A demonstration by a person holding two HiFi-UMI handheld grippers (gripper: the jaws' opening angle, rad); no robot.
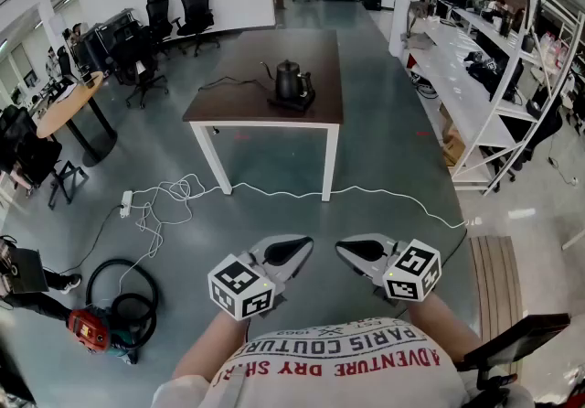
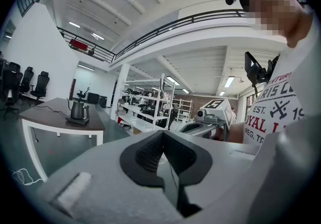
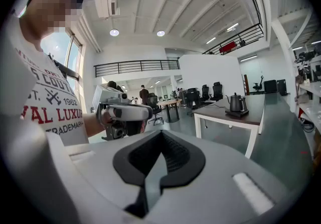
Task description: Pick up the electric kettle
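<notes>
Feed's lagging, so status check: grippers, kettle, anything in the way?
Left gripper and right gripper shut, empty. Kettle on its base on the table, well ahead, untouched. White cable across the floor between.

There is one kettle point(image 1: 289, 79), one table point(image 1: 238, 101), one power strip point(image 1: 125, 206) and one red vacuum cleaner point(image 1: 89, 328). Two grippers are in view, the left gripper point(image 1: 307, 241) and the right gripper point(image 1: 340, 247).

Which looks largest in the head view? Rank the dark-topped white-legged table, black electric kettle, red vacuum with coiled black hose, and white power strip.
1. Dark-topped white-legged table
2. Red vacuum with coiled black hose, though it lies nearer the camera, which flatters it
3. Black electric kettle
4. White power strip
</notes>
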